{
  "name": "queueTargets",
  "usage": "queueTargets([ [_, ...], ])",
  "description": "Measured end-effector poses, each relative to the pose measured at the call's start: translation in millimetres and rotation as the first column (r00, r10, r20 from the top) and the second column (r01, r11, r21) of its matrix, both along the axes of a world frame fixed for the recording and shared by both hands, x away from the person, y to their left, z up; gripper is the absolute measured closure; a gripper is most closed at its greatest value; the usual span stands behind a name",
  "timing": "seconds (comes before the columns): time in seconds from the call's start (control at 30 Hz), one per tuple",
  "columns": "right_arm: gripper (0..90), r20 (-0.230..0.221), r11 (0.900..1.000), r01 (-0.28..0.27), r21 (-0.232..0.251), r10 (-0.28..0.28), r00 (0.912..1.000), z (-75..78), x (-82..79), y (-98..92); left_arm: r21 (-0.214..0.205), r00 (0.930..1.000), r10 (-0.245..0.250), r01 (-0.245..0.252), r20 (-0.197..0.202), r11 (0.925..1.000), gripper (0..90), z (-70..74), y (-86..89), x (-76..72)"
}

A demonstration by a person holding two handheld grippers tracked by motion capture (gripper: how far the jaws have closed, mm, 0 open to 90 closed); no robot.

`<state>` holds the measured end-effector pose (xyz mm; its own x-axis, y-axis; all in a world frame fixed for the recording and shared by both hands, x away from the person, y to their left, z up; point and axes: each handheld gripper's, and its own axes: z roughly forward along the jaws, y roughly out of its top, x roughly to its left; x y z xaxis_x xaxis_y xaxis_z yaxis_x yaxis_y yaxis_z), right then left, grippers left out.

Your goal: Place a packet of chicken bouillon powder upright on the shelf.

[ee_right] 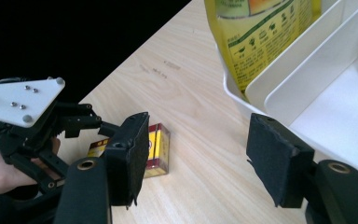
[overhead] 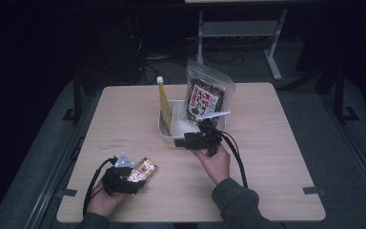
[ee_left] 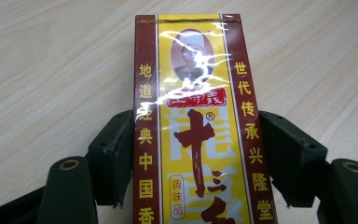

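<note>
**Left Gripper Closes In On The Box**

The box [ee_left: 196, 126] lies flat on the table [overhead: 276, 157], right between the jaws of the left gripper [overhead: 132, 177]. The jaws stand at its two long sides, so close that it is hard to tell if they press it yet. They are not far apart. To do this well, squeeze the sides evenly, then lift straight up so the shiny wrap does not slip.

The tray [overhead: 167, 132] sits well ahead of the left gripper and just in front of the right gripper [overhead: 196, 141]. The right gripper's jaws are spread wide with nothing between them.

Big to small: one table, one white tray with two parts, one dark snack bag [overhead: 205, 98] standing in it, one yellow pouch [overhead: 164, 107] in it, one box.
</note>
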<state>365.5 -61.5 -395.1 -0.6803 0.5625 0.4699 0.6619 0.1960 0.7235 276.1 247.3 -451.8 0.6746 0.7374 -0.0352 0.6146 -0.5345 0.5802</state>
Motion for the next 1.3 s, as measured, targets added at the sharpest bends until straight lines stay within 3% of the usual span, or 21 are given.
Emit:
queueTargets([
  [0.23,35.8,-0.028,0.9995,-0.029,-0.008,0.029,0.9992,-3.1,-1.0,3.2,0.005,0.9999,0.0,0.0,0.012,1.0,31.8,2.6,-0.4,-0.2],
  [0.87,33.7,-0.089,0.9963,-0.086,-0.003,0.085,0.9924,-13.3,0.6,16.3,-0.044,0.9964,-0.016,0.02,0.083,0.9988,31.9,14.7,-9.2,-3.1],
  [1.3,33.6,-0.139,0.9875,-0.158,0.008,0.157,0.9778,-19.0,-1.5,31.7,-0.074,0.9902,-0.045,0.055,0.132,0.9957,31.9,21.4,-20.0,-5.5],
])
